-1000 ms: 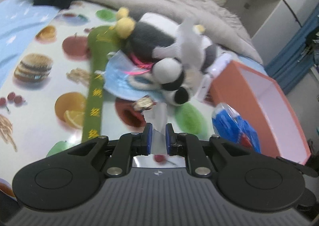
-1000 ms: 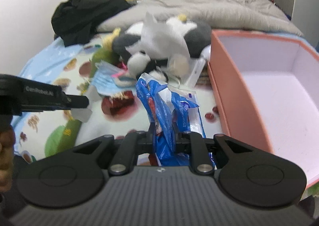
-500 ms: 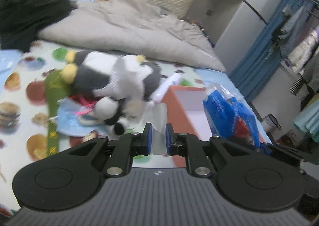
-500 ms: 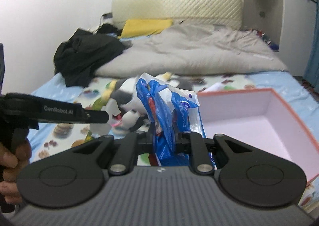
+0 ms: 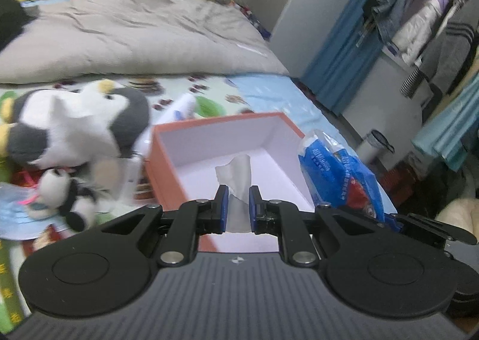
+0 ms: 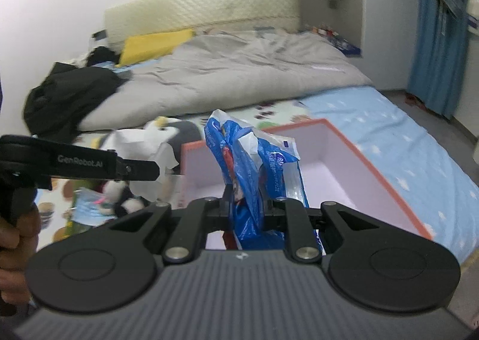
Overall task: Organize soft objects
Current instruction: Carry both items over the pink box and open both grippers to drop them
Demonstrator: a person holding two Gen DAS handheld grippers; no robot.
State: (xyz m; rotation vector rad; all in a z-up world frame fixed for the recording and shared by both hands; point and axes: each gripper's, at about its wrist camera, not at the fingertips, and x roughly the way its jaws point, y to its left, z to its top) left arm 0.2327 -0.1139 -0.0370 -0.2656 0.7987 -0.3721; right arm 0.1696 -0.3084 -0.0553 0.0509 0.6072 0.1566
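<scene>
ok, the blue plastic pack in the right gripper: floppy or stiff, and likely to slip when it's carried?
Probably floppy: the blue plastic pack crumples and folds above the right gripper, which is pinched on it. Likely light, since a narrow pinch holds it above the orange box. The glossy film may slip, though the bunched folds should help the grip.

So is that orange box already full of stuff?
No, the orange box shows only bare white floor inside; the tissue hangs above it.
</scene>
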